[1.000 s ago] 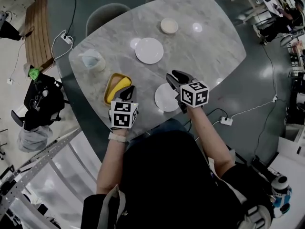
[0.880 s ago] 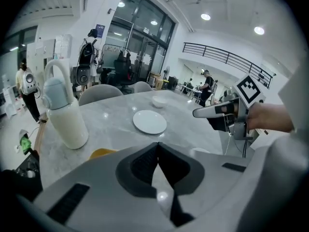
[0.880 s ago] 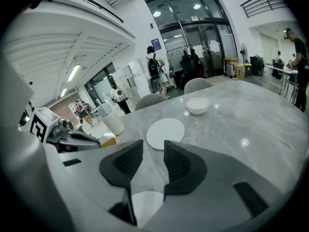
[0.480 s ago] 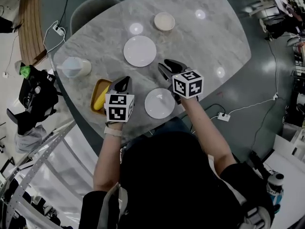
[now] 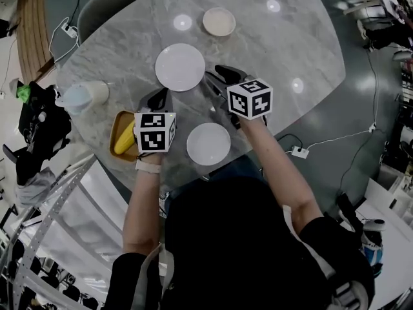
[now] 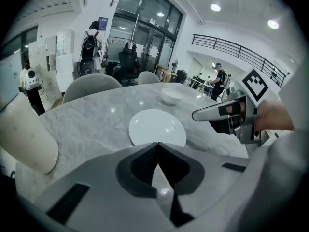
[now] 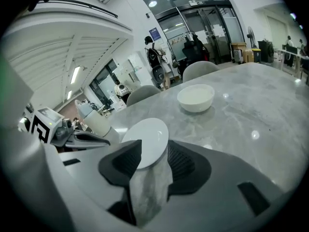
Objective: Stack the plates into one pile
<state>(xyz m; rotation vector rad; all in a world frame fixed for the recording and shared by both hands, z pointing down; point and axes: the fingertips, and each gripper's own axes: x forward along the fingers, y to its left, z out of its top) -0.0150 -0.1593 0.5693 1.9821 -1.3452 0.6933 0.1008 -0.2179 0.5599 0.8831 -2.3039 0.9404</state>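
Observation:
Two white plates lie on the marble table (image 5: 290, 44). The far plate (image 5: 180, 66) (image 6: 157, 128) (image 7: 147, 139) is in front of both grippers; the near plate (image 5: 208, 143) lies between my forearms by the table's front edge. My right gripper (image 5: 215, 76) (image 7: 154, 144) is at the far plate's right edge. Its jaws are opening, and the plate's rim shows in the gap without the pads pressing on it. My left gripper (image 5: 158, 97) (image 6: 157, 144) is shut on nothing, just short of that plate's near left edge.
A cream bowl (image 5: 219, 21) (image 7: 195, 97) stands beyond the far plate. A pale jug (image 5: 80, 97) (image 6: 24, 139) is at the left. A yellow tray with a banana (image 5: 124, 134) sits left of my left gripper. Chairs stand at the table's far side.
Both grippers have moved forward and lower over the table, from beside the near plate up to the far plate. The near plate now lies behind them.

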